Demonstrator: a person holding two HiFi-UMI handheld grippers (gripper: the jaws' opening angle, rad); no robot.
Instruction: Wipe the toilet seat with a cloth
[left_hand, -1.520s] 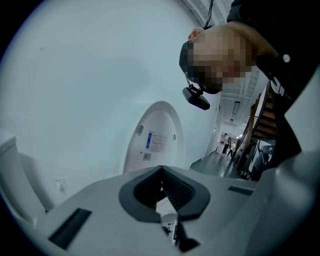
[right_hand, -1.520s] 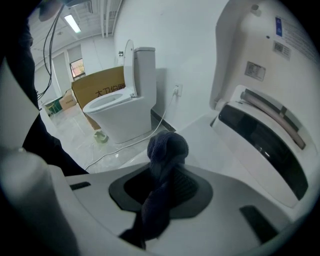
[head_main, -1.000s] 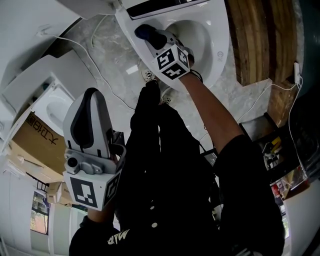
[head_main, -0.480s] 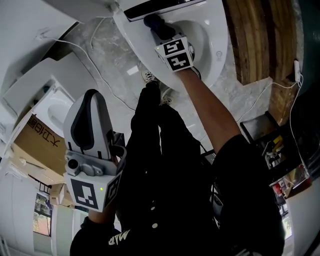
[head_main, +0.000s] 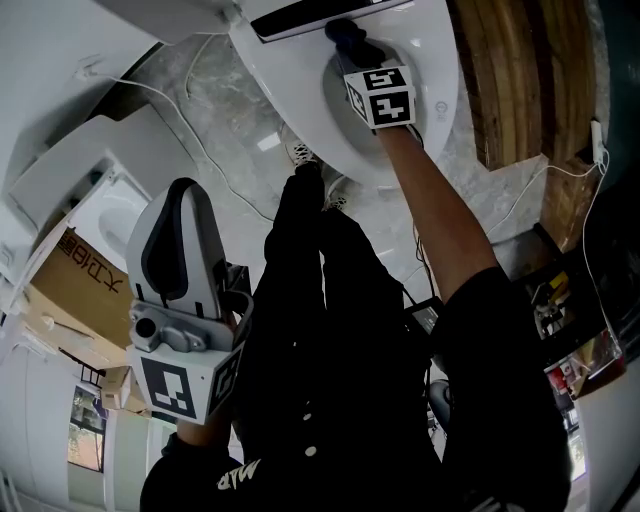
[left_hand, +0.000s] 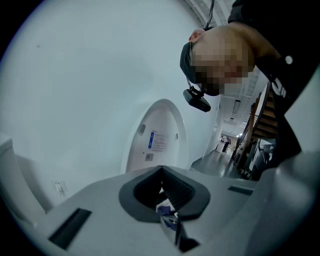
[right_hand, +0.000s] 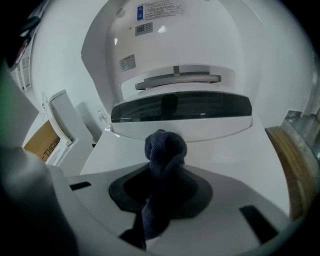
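The white toilet seat (head_main: 440, 60) lies at the top of the head view, its lid (right_hand: 165, 40) raised behind a dark strip (right_hand: 180, 107). My right gripper (head_main: 345, 38) is shut on a dark blue cloth (head_main: 335, 28), which presses on the back of the seat just before the dark strip. In the right gripper view the cloth (right_hand: 165, 150) bulges out of the jaws of that gripper (right_hand: 162, 187) over the white seat (right_hand: 240, 155). My left gripper (head_main: 183, 195) is held near my body, far from the toilet, jaws together. Its own view shows the gripper (left_hand: 162, 192) pointing at a wall.
My legs and shoes (head_main: 300, 150) stand before the bowl. A second toilet (head_main: 100, 210) and a cardboard box (head_main: 75, 285) are at the left, and a white cable (head_main: 190, 130) runs over the marble floor. Wooden pallets (head_main: 510, 70) stand right of the toilet.
My right gripper has carried the cloth from the left rim of the seat rightwards and back, to the rear of the seat under the lid. The left gripper has stayed put.
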